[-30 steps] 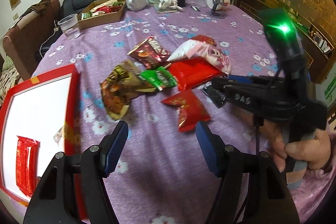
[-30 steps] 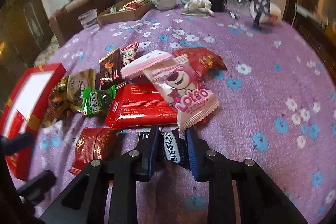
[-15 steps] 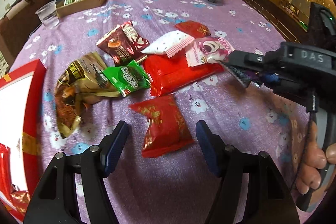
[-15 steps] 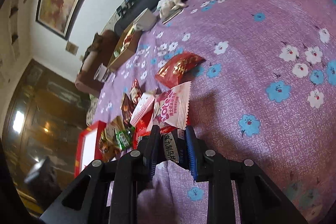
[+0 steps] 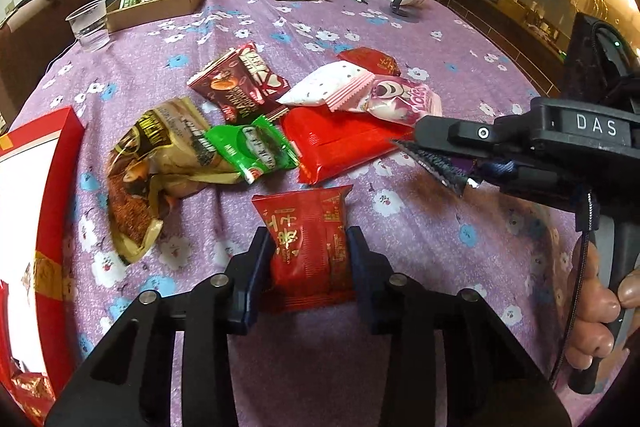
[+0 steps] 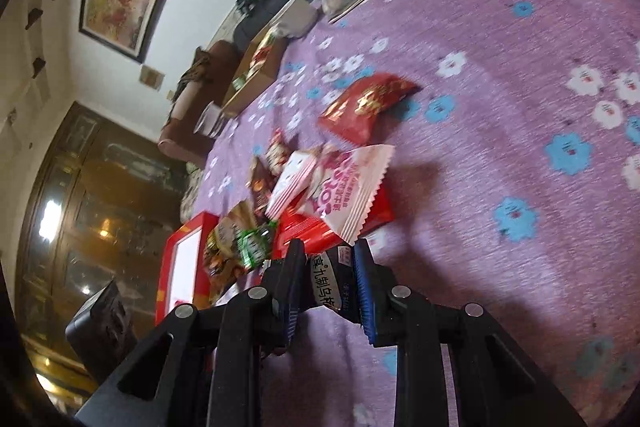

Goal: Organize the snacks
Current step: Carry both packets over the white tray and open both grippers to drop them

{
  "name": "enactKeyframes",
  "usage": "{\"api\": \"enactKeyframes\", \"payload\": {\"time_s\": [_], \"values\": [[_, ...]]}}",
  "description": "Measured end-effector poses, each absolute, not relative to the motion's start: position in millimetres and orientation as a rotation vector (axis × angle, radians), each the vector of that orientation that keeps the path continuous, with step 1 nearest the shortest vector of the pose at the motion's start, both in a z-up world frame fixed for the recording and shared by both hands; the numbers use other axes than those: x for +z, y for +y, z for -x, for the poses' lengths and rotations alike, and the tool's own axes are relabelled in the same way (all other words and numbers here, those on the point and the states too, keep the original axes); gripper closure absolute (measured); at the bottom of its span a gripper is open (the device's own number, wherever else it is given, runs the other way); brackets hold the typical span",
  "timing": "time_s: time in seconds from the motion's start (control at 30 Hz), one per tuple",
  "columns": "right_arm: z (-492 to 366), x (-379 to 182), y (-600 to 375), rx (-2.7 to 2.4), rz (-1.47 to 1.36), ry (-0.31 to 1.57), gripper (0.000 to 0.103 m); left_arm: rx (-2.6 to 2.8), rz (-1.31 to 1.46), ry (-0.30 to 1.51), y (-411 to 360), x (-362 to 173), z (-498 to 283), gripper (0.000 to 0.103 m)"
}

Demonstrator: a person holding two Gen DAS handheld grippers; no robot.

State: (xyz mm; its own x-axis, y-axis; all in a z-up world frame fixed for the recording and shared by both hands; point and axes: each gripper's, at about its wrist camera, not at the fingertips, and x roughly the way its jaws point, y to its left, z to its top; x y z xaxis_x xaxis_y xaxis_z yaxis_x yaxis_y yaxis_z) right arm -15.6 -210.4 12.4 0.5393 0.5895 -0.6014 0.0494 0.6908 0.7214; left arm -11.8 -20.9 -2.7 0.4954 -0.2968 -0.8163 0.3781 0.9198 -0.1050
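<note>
Left wrist view: left hand-held gripper (image 5: 308,259) pinching red snack packet (image 5: 306,243) on the near desk (image 5: 420,27), likely for boxing; right hand-held gripper (image 6: 326,279) pinching dark sachet (image 6: 324,283), clearing the pile.

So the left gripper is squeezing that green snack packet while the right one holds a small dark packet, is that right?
Not quite. The left gripper is shut on the red snack packet, not the green packet, which lies untouched farther up the table, as the left wrist view shows. The right gripper does hold a small dark packet.
</note>
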Motion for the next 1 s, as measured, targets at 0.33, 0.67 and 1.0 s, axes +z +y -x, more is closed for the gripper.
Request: {"api": "enactKeyframes", "payload": {"time_s": [0.33, 0.67, 1.0], "values": [[13, 8, -182, 0.527, -0.749, 1.013, 0.078, -0.387, -0.073, 0.926, 7, 11, 30, 0.073], [21, 13, -136, 0.698, -0.625, 1.038, 0.078, -0.321, -0.036, 0.861, 55, 31, 49, 0.073], [31, 15, -77, 0.787, -0.585, 1.051, 0.078, -0.222, 0.024, 0.825, 113, 37, 58, 0.072]]}}
